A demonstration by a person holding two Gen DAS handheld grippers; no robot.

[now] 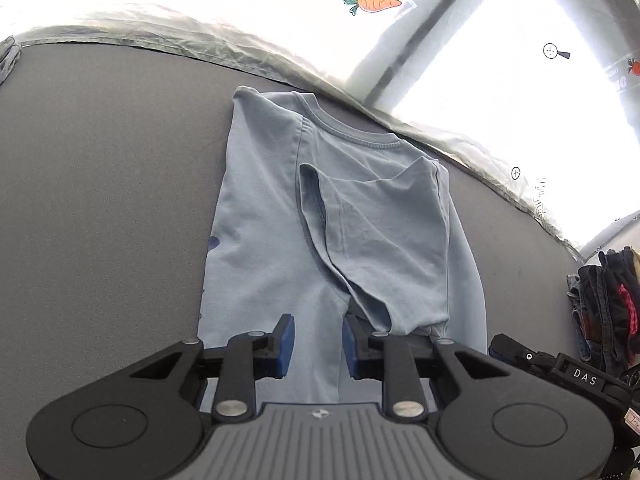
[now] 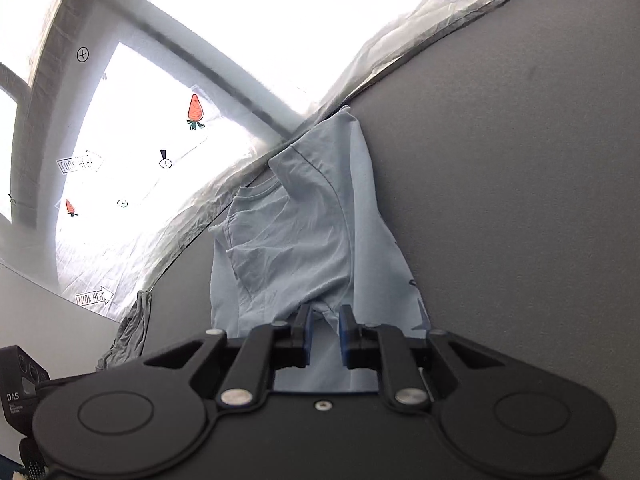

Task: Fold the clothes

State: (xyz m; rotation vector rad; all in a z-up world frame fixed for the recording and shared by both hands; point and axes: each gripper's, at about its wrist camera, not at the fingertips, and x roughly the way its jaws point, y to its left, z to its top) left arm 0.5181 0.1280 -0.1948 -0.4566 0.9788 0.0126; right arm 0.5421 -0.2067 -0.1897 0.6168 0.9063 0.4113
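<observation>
Lying stretched out ahead of both tools, the light blue T-shirt (image 1: 260,220) rests on the grey worktop (image 1: 100,200), its ribbed collar (image 1: 352,132) at the end farthest from the tools and its lower part reaching back under their fingers. One side of it is already folded in over the body, with a sleeve lying on top.

The left tool (image 1: 319,346) stands partly open. A clear gap shows between its blue pads (image 1: 286,346), and the shirt's cloth fills that gap, but neither pad can be seen pressing on it.

The right tool (image 2: 325,336) is nearly closed. Creases in the folded-over cloth run together right at its fingertips and bunch between the pads, so it has hold of the shirt there.

Off to the right of the left tool, at the worktop's edge, sits a pile of dark clothes (image 1: 604,304). To the left of the right tool a crumpled grey garment (image 2: 130,332) hangs over the worktop's edge. Beyond the shirt's collar a crinkled clear sheet (image 1: 224,44) borders the worktop, and past it lies a bright surface with a carrot sticker (image 1: 372,3).
</observation>
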